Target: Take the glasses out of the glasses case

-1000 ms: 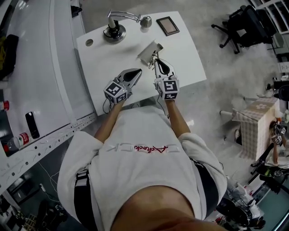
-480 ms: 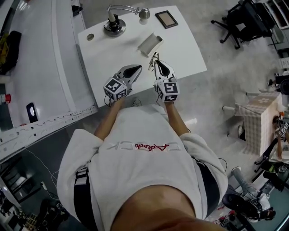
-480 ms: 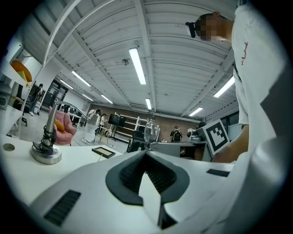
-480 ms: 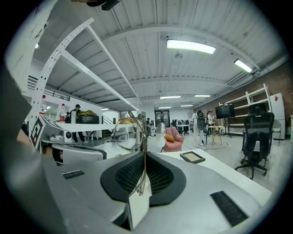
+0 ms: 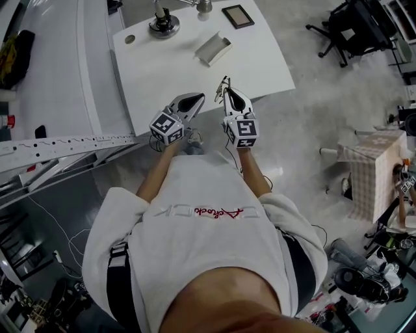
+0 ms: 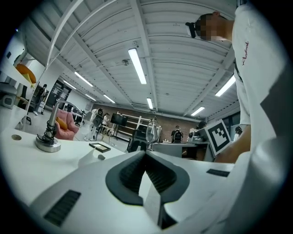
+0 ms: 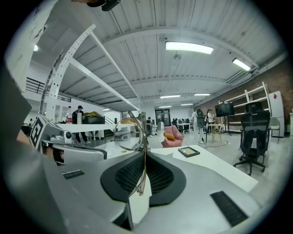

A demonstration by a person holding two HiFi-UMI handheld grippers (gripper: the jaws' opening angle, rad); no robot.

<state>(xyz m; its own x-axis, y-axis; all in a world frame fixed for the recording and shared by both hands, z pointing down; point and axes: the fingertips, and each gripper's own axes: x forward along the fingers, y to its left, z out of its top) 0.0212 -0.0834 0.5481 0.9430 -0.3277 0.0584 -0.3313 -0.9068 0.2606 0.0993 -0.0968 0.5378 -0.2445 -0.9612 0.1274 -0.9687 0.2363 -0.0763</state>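
Observation:
My right gripper (image 5: 227,92) is shut on a pair of thin wire-framed glasses (image 5: 223,84). In the right gripper view their folded arms are pinched between the pads and a round lens (image 7: 130,133) stands up past the tips of the right gripper (image 7: 145,153). The open white glasses case (image 5: 212,49) lies far back on the white table (image 5: 162,78), well apart from both grippers. My left gripper (image 5: 197,98) hangs beside the right one, shut with nothing in it. In the left gripper view the left gripper (image 6: 145,152) has its pads together, with the glasses (image 6: 152,133) and the case (image 6: 94,157) beyond.
A lamp base (image 5: 161,25) and a small dark picture frame (image 5: 237,16) stand at the table's far end. A long white bench (image 5: 45,84) runs along the left. An office chair (image 5: 351,29) and cluttered floor lie to the right.
Both grippers have drawn back from the case toward the table's near edge, the right one carrying the glasses. The table and case now sit farther up in the head view.

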